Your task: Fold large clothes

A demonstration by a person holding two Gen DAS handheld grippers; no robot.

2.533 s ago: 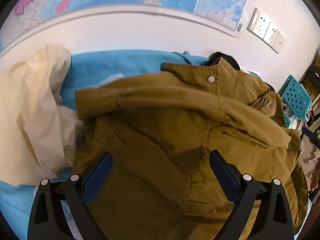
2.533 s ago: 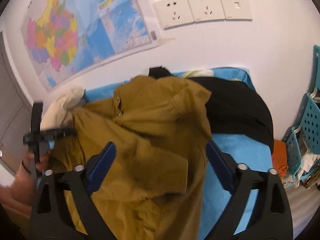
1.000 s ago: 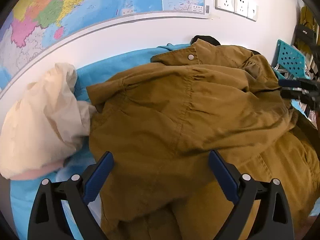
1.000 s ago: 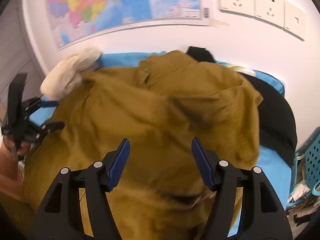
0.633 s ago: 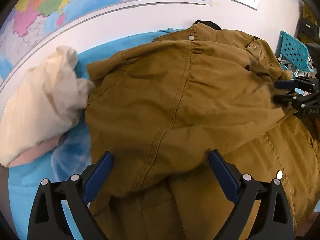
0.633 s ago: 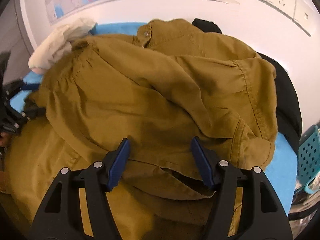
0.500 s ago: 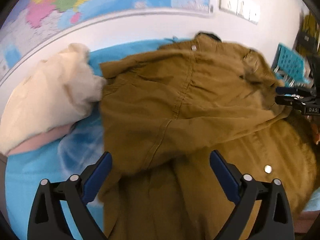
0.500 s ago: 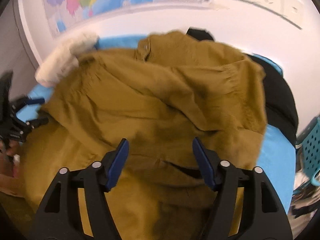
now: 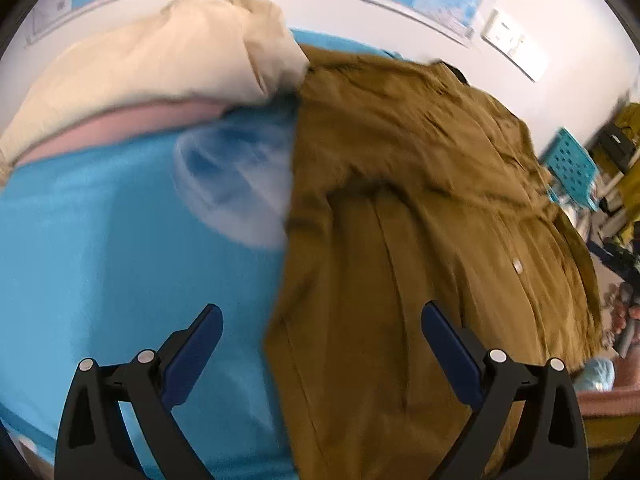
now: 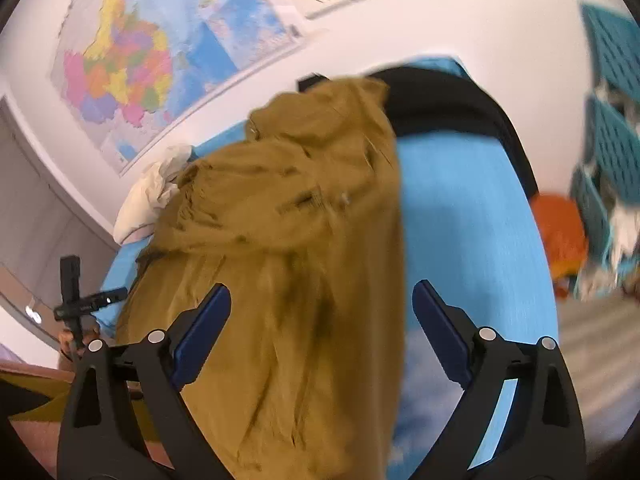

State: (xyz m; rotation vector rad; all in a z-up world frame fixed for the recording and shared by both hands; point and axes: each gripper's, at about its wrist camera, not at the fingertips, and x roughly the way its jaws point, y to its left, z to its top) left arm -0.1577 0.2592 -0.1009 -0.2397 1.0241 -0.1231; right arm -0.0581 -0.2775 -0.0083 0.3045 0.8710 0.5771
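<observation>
A mustard-brown jacket [image 9: 420, 200] lies spread on the blue bed sheet [image 9: 100, 240], collar toward the wall. My left gripper [image 9: 320, 328] hovers open over the jacket's left edge, nothing between its blue pads. In the right wrist view the same jacket [image 10: 288, 232] fills the middle. My right gripper [image 10: 320, 300] hangs over the jacket's right edge with its jaws opening wide and no cloth pinched. The left gripper [image 10: 80, 300] shows small at the far left of that view.
A cream garment [image 9: 160, 68] over a pink one lies at the left by the wall. A black garment [image 10: 448, 108] lies at the bed's far right. Teal baskets [image 10: 612, 128] and an orange thing [image 10: 560, 232] stand right of the bed. A map [image 10: 152, 52] hangs on the wall.
Both grippers have swung outward, the left toward the jacket's left edge, the right toward its right edge. The right jaws have spread wider. More blue sheet shows in both views.
</observation>
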